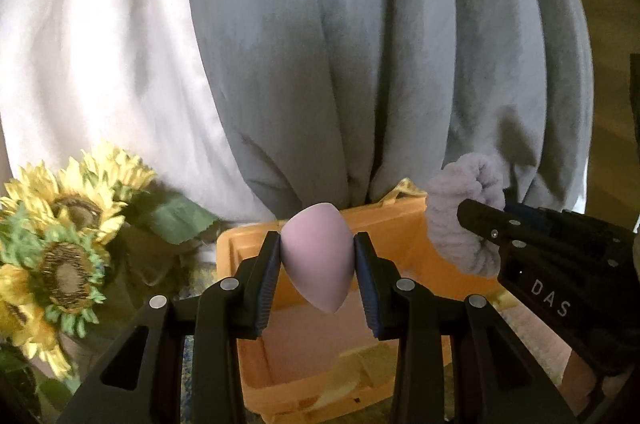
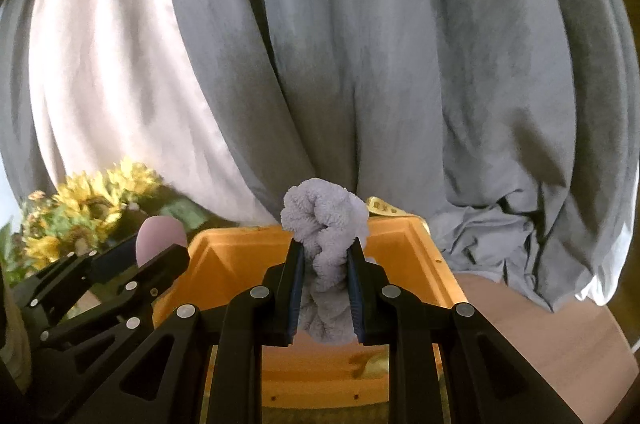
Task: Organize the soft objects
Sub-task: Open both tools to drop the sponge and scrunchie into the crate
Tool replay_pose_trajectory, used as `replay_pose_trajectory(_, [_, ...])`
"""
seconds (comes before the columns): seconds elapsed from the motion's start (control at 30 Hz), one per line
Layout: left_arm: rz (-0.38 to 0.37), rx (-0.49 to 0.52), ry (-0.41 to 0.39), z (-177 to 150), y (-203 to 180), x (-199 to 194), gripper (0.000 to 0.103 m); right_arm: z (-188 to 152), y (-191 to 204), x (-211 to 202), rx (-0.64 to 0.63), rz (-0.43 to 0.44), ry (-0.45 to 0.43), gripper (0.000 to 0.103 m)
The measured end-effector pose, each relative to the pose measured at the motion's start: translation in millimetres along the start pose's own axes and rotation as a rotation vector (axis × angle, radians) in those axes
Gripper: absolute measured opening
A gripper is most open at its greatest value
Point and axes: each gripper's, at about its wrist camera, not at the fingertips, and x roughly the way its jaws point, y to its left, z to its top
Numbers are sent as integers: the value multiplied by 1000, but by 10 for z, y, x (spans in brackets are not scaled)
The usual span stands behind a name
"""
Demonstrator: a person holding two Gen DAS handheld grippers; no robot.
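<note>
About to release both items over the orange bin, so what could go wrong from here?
1. The pink makeup sponge is pinched only at its sides by the left gripper; being rounded, it might bounce or roll when dropped.
2. The lavender scrunchie in the right gripper sits near the orange bin's far rim and could fall behind it.

Two black, matte plastic handheld grippers are seen, each built from angular linkage arms with triangular cut-outs. The left gripper [image 1: 317,272] is fitted with round silver pivot pins on its arms, and its two fingers are lined with dark blue ribbed pads [image 1: 267,284]. The right gripper [image 2: 325,284] is built alike, with the same silver pins and blue ribbed pads [image 2: 295,288]. Seen from the left gripper, the right gripper's side is marked with white letters "DAS" [image 1: 550,298] and dotted with small silver screws.
</note>
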Motion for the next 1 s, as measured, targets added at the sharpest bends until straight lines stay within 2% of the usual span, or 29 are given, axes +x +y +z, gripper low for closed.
replay_pose_trajectory(0.23, [15,-3,61,-76,39,348,39,-60,-56,400,10,-9,82,24])
replay_pose_trajectory(0.27, [15,-3,72,-85,42,389,48,-70,-64,441,10,-8,93,25])
replay_pose_trajectory(0.33, [13,-4,80,-114,43,431,59,-85,-76,522,9,-5,116,43])
replay_pose_trajectory(0.37, [18,-7,81,-123,47,439,62,-92,-85,544,11,-6,120,47])
replay_pose_trajectory(0.47, [28,-5,85,-141,45,433,65,-103,-97,562,8,-31,116,49])
replay_pose_trajectory(0.7, [52,-4,42,-99,-2,165,70,-93,-184,365,22,-92,95,54])
replay_pose_trajectory(1.0, [52,23,-41,-40,-191,-479,74,-98,-224,-272,30,-133,24,65])
